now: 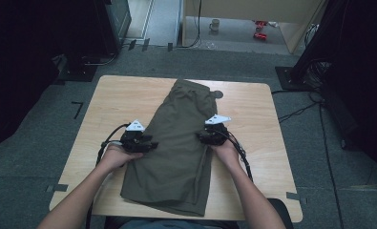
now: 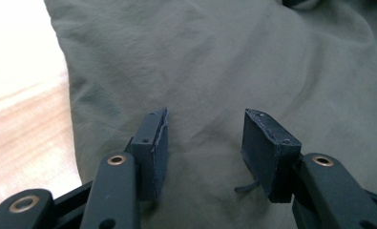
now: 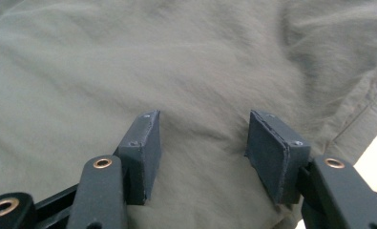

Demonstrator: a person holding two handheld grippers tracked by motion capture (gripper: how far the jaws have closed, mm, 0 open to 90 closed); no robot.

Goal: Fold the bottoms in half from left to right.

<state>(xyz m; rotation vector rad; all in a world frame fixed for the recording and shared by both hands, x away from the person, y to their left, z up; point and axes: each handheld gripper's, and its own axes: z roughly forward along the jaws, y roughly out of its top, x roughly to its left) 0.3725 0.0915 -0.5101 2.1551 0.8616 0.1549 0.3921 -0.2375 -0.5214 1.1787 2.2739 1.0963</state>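
In the high view, the green shorts [image 1: 179,148] are lying flat in the middle of the wooden surface [image 1: 114,100]. The left gripper [image 1: 145,144] and right gripper [image 1: 205,137] are resting at the two sides.

In the left gripper view, the jaws are standing half open over the cloth, holding nothing.

In the right gripper view, the jaws are half open too, and empty. This looks like getting ready to fold; next, each should pinch an edge.

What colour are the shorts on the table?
The shorts are plain olive green, with no pattern. The high view shows them best.
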